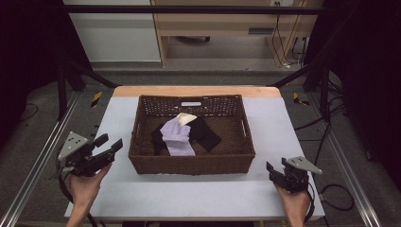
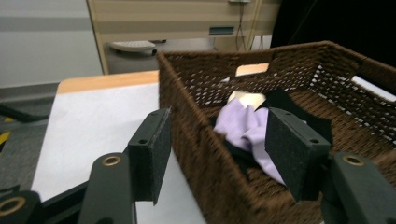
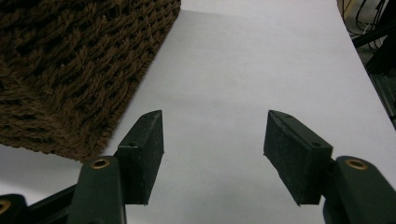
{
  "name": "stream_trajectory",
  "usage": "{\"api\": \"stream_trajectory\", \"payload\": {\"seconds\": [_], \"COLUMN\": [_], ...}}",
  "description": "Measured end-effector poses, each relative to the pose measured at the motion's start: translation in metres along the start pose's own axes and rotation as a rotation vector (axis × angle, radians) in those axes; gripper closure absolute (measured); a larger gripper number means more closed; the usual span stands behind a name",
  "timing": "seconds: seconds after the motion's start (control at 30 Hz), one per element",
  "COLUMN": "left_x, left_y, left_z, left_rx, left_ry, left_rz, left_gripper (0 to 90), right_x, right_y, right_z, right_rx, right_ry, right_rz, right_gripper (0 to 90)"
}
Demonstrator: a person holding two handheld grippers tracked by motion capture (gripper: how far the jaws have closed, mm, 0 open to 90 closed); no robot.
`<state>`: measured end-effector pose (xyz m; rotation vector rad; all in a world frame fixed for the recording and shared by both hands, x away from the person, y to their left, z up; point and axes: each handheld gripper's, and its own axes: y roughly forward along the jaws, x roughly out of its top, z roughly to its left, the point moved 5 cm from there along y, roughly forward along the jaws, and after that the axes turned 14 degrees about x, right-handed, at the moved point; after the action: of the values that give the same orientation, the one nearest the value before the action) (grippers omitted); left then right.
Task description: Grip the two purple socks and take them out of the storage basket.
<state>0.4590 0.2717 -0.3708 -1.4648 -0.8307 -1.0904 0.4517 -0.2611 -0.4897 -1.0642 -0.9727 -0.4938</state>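
Brown wicker basket (image 1: pixel 142 137) sits mid-worktop (image 1: pixel 283 137) in the high view, holding a lilac cloth (image 1: pixel 176 137) over black cloth (image 1: pixel 206 133), with a cream piece (image 1: pixel 186 118) at 12 o'clock of the lilac one. Left tongs (image 1: pixel 112 144) are at 9 o'clock of the basket, jaws wide apart, holding nothing. Right tongs (image 1: pixel 273 169) are at 4 o'clock of it, low over the worktop.

Left gripper view adds what the high view lacks: left tongs (image 2: pixel 219 140) straddle the basket's near wall (image 2: pixel 196 140), one pad outside, one over the lilac cloth (image 2: pixel 243 126); the cream piece (image 2: pixel 245 99) is behind.

Right gripper view: right tongs (image 3: pixel 212 140) gape, empty, bare worktop (image 3: pixel 224 70) between, basket corner (image 3: pixel 70 70) at 10 o'clock.

No readable writing or labels.
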Motion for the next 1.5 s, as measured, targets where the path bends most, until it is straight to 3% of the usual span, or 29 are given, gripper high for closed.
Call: {"api": "stream_trajectory", "payload": {"seconds": [0.3,0.6,1.13,1.5], "left_x": [0.035,0.049,0.061,0.052], "left_y": [0.015,0.040,0.086,0.115], "left_z": [-0.031,-0.059,-0.096,-0.114], "left_rx": [-0.052,-0.086,-0.118,-0.150], "left_ry": [0.038,0.068,0.125,0.152], "left_rz": [-0.024,-0.009,0.042,0.092], "left_gripper": [39.7,39.3,39.2,38.1], "right_x": [0.000,0.000,0.001,0.000], "right_y": [0.001,0.001,0.003,0.005], "right_z": [-0.002,-0.005,-0.007,-0.008], "right_rx": [-0.004,-0.008,-0.006,-0.005], "right_ry": [-0.001,0.006,0.006,0.008], "right_rz": [0.004,0.006,0.009,0.022], "right_gripper": [37.5,37.6,39.1,39.6]}}
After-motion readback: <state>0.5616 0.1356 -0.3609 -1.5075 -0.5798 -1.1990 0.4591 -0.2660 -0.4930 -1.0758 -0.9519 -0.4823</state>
